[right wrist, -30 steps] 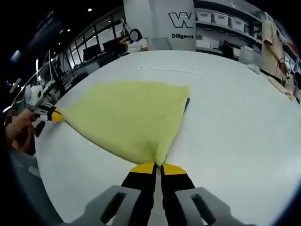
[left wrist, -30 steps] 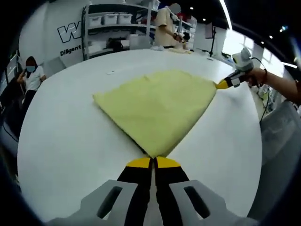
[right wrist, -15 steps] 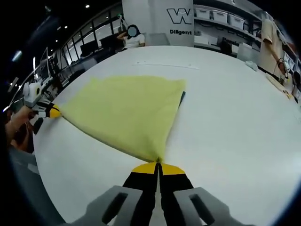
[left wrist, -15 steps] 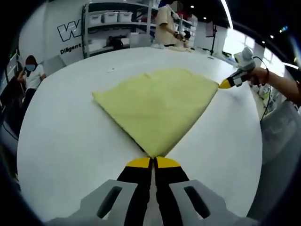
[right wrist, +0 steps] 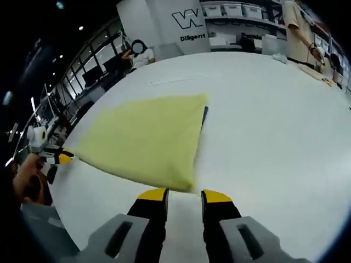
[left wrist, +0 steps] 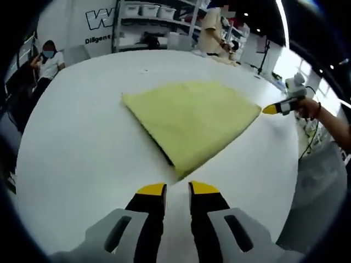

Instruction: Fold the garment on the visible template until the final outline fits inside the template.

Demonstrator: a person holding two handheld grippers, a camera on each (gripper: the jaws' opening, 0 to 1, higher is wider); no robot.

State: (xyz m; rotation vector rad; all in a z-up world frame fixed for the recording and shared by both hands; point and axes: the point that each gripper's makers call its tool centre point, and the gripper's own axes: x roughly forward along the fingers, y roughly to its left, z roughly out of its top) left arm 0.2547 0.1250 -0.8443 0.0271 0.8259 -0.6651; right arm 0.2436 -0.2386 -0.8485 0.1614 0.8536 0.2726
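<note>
Both tongs have released the corners they pinched half a second ago and drawn back. The left tongs [left wrist: 176, 190] stand with jaws apart, their tips just short of the near corner of the garment [left wrist: 192, 120]; the right tongs [right wrist: 184, 196] likewise stand apart just beside the corner at their end. In the left gripper view the right tongs sit at 3 o'clock, off the far corner. The yellow garment lies flat and folded on the white table [left wrist: 71, 159]. A dark strip [right wrist: 204, 116], possibly the template, shows along one edge in the right gripper view. Judgement: the release suggests the fold has been laid down; whether the outline fits the template cannot be confirmed.
</note>
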